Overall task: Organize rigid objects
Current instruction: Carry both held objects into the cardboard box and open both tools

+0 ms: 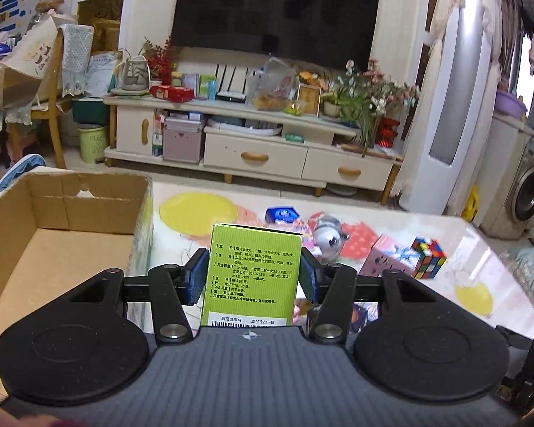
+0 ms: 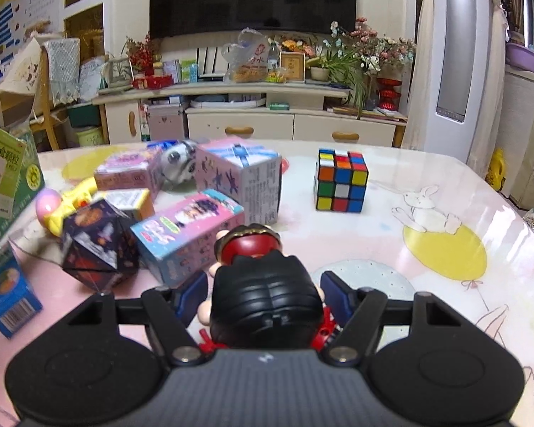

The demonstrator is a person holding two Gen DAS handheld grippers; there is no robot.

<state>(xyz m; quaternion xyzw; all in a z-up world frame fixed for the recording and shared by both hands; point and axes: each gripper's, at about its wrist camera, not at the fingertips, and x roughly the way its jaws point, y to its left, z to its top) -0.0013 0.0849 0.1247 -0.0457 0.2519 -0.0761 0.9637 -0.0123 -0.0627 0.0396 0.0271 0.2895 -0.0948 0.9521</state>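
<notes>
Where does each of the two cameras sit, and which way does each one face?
Left wrist view: sits on the left gripper, facing forward over the table toward the TV stand; its fingers clamp a green box, a cardboard box to its left.
Right wrist view: sits on the right gripper, facing the same way; a black-haired figurine sits between its fingers.
Shared: Rubik's cube, table, TV stand.

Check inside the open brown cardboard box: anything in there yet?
The open brown cardboard box shows only bare floor and back wall in the left wrist view; its near corner is hidden behind the left tongs' black body.
</notes>
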